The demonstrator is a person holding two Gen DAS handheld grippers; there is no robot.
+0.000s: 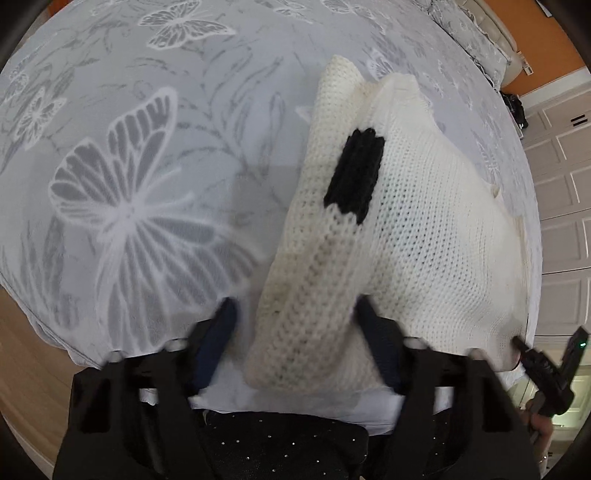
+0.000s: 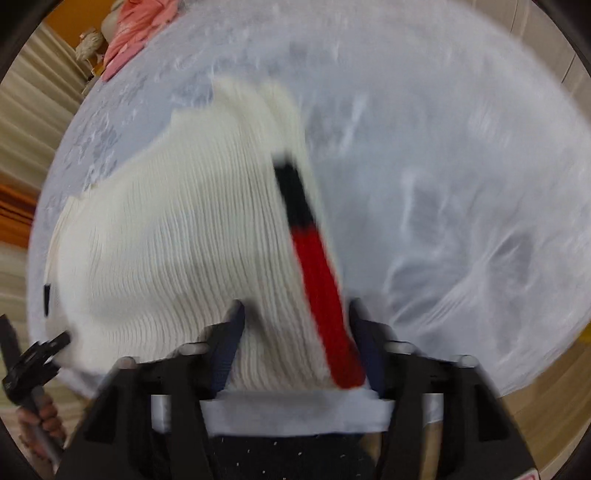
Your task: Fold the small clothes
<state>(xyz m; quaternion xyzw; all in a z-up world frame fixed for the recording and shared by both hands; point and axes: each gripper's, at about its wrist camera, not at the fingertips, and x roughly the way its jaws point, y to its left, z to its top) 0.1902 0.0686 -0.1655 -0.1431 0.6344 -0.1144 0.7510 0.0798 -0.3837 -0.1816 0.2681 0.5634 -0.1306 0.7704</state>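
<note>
Low, both grippers: left gripper [image 1: 295, 314], right gripper [image 2: 295, 314] straddle sweater [image 1: 406, 221].

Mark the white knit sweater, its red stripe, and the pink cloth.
white knit sweater [image 1: 424, 206], left wrist view, main body panel.
red stripe [image 2: 325, 295], right wrist view, middle of the band.
pink cloth [image 2: 136, 26], right wrist view, centre folds.

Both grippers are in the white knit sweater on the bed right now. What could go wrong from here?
1. The left gripper has only a narrow sleeve fold of the sweater between its fingers; it could slip out.
2. The right gripper view is motion-blurred, so its grip is hard to confirm.
3. Both work at the bedspread edge; loose knit could slide off.
</note>
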